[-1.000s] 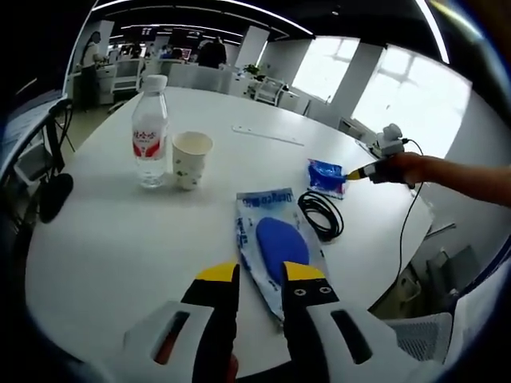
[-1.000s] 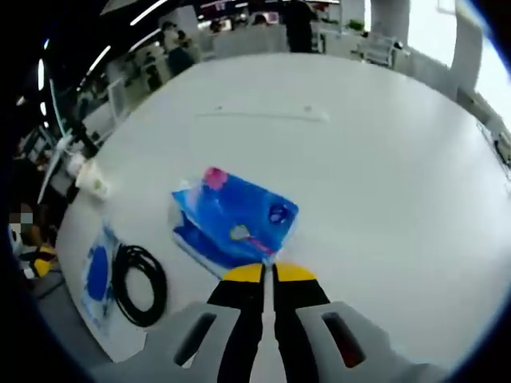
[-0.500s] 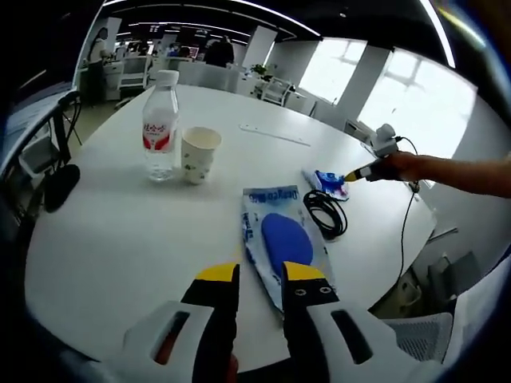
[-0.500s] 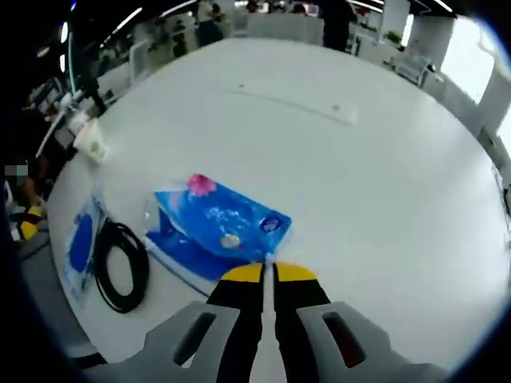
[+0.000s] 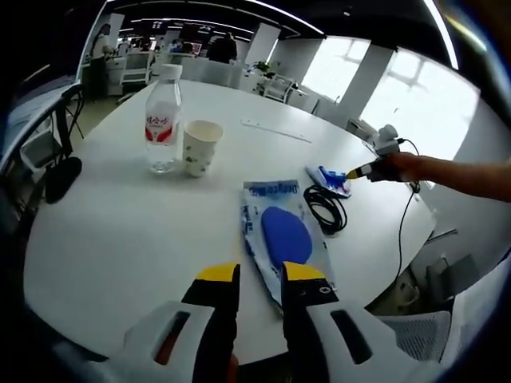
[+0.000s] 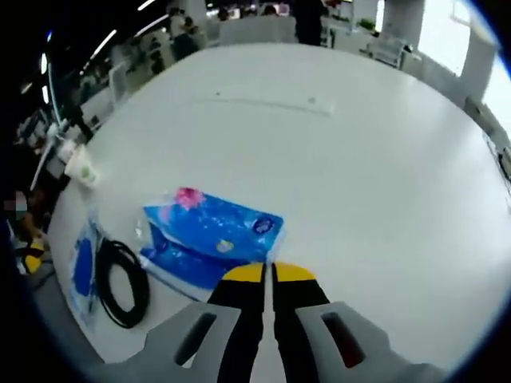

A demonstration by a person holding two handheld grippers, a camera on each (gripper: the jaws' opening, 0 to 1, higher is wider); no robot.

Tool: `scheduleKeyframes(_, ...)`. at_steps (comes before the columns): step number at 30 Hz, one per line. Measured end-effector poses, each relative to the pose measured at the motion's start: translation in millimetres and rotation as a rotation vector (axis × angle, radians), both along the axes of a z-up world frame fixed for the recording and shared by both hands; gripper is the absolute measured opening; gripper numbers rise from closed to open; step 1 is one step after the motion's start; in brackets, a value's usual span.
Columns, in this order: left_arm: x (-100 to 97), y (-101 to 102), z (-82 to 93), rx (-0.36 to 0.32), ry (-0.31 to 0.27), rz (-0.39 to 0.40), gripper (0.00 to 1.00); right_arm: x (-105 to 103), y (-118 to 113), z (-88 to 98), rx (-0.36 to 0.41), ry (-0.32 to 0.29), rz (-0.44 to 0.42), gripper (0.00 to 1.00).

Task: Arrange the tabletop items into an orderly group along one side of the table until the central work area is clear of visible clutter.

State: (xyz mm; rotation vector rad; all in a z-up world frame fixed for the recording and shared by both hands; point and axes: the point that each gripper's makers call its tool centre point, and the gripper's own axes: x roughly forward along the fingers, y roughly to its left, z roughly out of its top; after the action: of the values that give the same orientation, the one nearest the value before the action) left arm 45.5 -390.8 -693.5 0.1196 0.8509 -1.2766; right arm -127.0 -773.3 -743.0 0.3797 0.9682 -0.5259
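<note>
Right gripper (image 6: pixel 267 274): jaws pressed together on the near edge of the blue tissue pack (image 6: pixel 211 235), which looks pinched between the tips. Pack's long axis runs crosswise to the jaws, stretching away to the view's left toward the coiled black cable (image 6: pixel 121 281), just beside it. Beyond the cable lies the flat pouch with a blue oval (image 6: pixel 82 270).

Left gripper (image 5: pixel 259 275): jaws a small way apart, holding nothing, tips hovering over the near end of the same pouch (image 5: pixel 281 239). Pouch's long axis runs straight ahead along the jaws. Bottle (image 5: pixel 162 118) and paper cup (image 5: pixel 201 147) stand together, well apart to the view's left.

Judgement: right gripper is the nearer one for the pack; any drag goes along the pack's long axis toward the cable.
</note>
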Motion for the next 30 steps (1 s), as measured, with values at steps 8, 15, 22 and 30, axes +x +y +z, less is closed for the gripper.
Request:
scheduleKeyframes(8,-23.3,-2.6,-7.3,0.018,0.051,-0.026,0.18,0.2,5.0,2.2,-0.014,-0.026,-0.005,0.04)
scheduleKeyframes(15,-34.7,2.8,-16.3,0.054,0.077,-0.023,0.16,-1.1,11.0,1.8,-0.025,-0.028,0.026,0.08)
scheduleKeyframes(22,-38.8,5.4,-17.2,0.058,0.082,-0.018,0.17,4.3,12.8,12.6,-0.075,-0.009,0.079,0.09)
scheduleKeyframes(30,-41.8,4.4,-19.1,0.079,0.101,-0.016,0.17,35.6,17.9,34.6,-0.134,-0.048,0.161,0.11)
